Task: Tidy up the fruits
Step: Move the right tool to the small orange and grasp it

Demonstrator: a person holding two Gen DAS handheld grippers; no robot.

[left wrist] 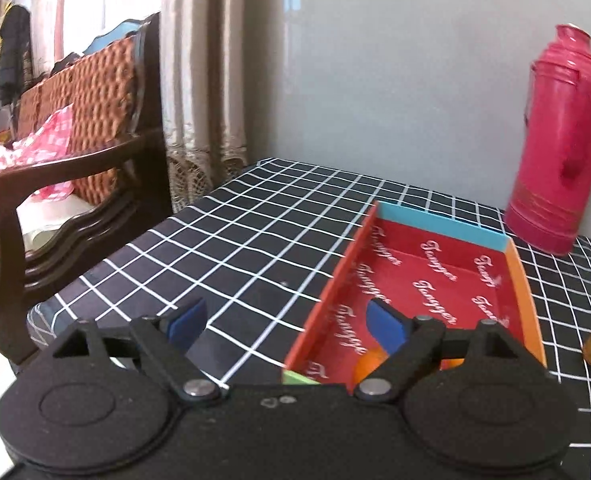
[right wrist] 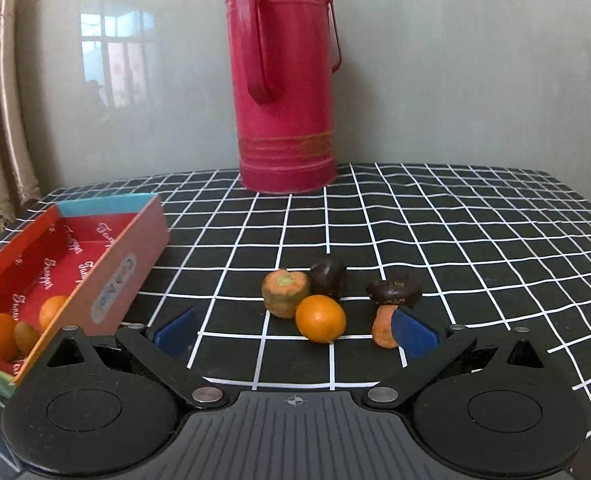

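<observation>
Right gripper (right wrist: 295,332) hung with jaws wide and empty; the small round orange fruit (right wrist: 320,324) lay on the checked desk (right wrist: 455,240), right of the red cardboard box (right wrist: 127,276). Looked light, firm, roll-prone: pinch its middle. Left gripper (left wrist: 291,320) gaped over the box

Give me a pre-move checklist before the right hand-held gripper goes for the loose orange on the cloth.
1. Right hand-held gripper open and empty: ok.
2. Orange between the fingers' line: ok.
3. Orange free of neighbours: not ok, carrot chunk and dark fruit sit against it.
4. Box has room: ok.
5. Left hand-held gripper out of the box: not ok, one finger over it.
</observation>
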